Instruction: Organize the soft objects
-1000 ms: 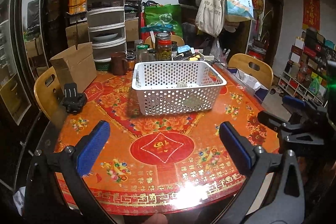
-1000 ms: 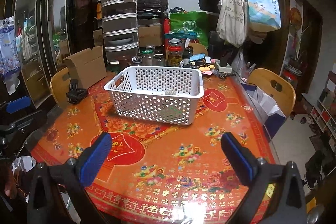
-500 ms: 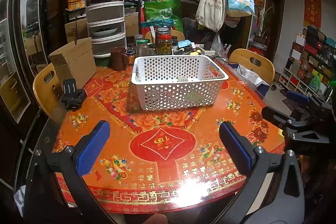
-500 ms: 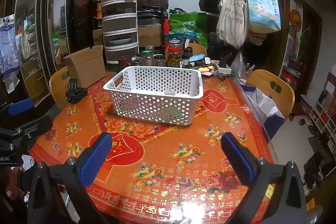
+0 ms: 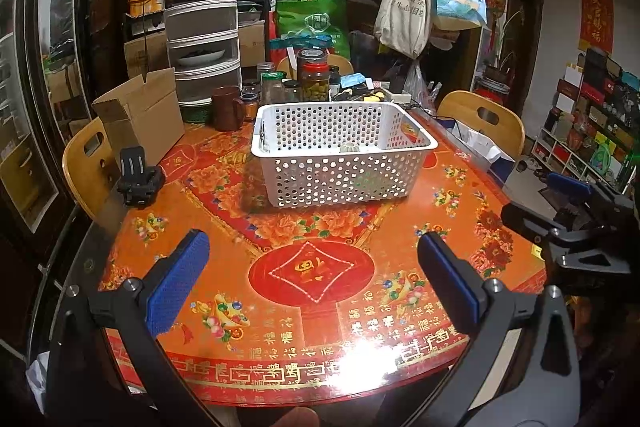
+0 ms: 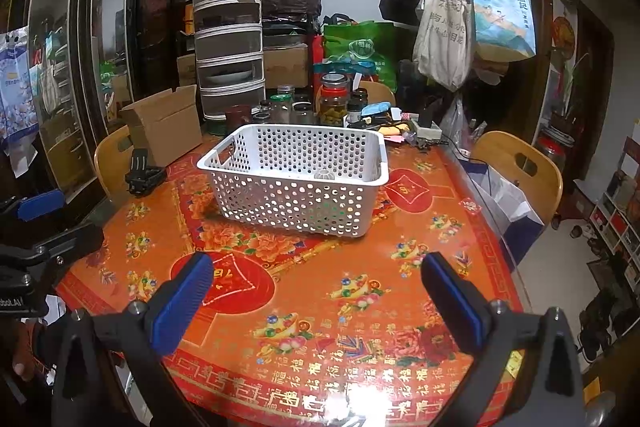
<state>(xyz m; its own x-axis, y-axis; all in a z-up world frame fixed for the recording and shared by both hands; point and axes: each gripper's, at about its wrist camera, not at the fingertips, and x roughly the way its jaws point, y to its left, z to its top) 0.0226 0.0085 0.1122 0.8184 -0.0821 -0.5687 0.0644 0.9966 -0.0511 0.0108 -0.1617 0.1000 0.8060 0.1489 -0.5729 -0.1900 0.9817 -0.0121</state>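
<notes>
Already the white perforated basket sits at centre frame on the round table with its red-and-orange cloth, and inside it, low against the near wall, a small pale ribbed object peeks over the rim; a greenish shape shows faintly through the holes below it, too dim to identify. Both sets of tongs hang over the near edge of the table, at the bottom of their frames. The left gripper has its blue pads spread wide with nothing between them; the right gripper is likewise spread wide and empty-handed. No other soft object is visible on the open cloth, so the sorting looks finished or close to it.

The risks, as I judge them, lie in the clutter. Glass jars and a brown mug crowd the upper centre just behind the basket, so a reach over it could topple one. A black clamp-like mount sits at left near the cardboard box. The two grippers also hover near each other at the table's edge, where a careless swing could knock them together.
</notes>
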